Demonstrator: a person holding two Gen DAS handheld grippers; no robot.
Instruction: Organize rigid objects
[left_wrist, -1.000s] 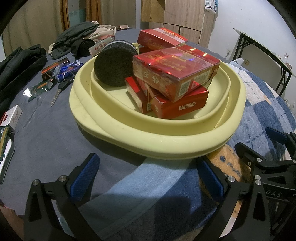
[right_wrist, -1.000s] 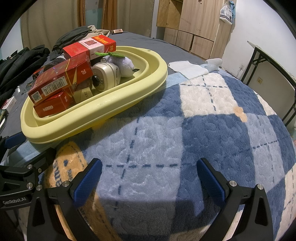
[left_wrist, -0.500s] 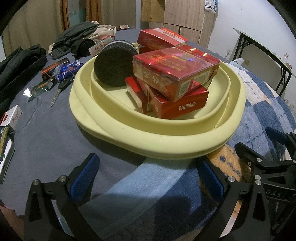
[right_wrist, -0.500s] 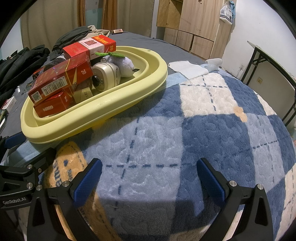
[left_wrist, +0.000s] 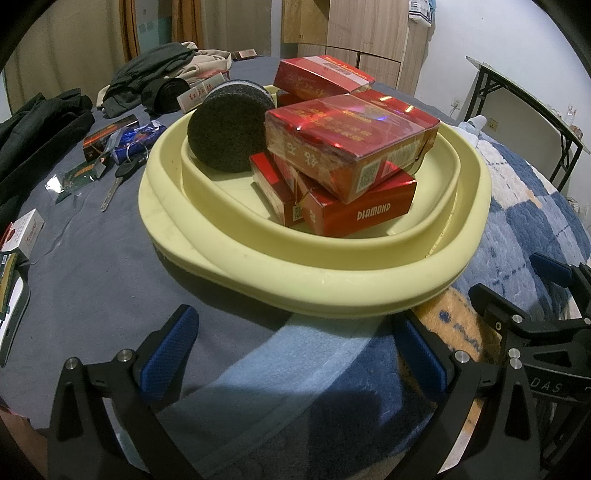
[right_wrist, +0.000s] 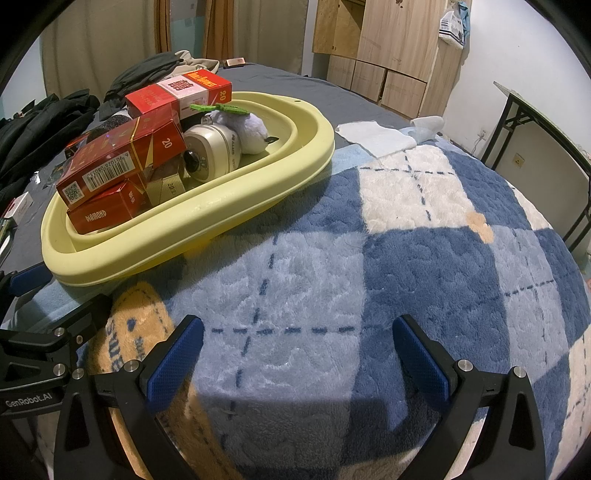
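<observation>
Pale-yellow basin (left_wrist: 332, 291) sits on a bed, straddling the grey sheet (left_wrist: 92, 266) and a blue-and-white plaid blanket (right_wrist: 424, 266), w/ its near rim resting on the blanket edge. Inside: red boxes (left_wrist: 351, 144) piled at angles, incl. one marked DIAMOND (left_wrist: 364, 212) at the bottom of the heap and another lying across the far rim; a dark round sponge (left_wrist: 229, 129) stands on edge against the left inner wall, touching the pile. Right wrist view shows more in the basin behind the boxes: a cream round clock (right_wrist: 212, 153) on its side and a lilac plush (right_wrist: 245, 129) w/ a green leaf, the two touching. Left gripper (left_wrist: 295, 347) hangs just short of the basin's near rim, blue pads spread wide, nothing between them. Right gripper (right_wrist: 297, 354) sits over bare blanket to the right of the basin, pads likewise wide apart and empty; each gripper shows at the edge of the other's view. Beyond the basin on the sheet: a key (left_wrist: 118, 184), small packets (left_wrist: 110, 134) and dark clothes (left_wrist: 147, 74). Wood cabinets (right_wrist: 384, 55) line the back wall; a folding table (right_wrist: 546, 122) stands at right.
</observation>
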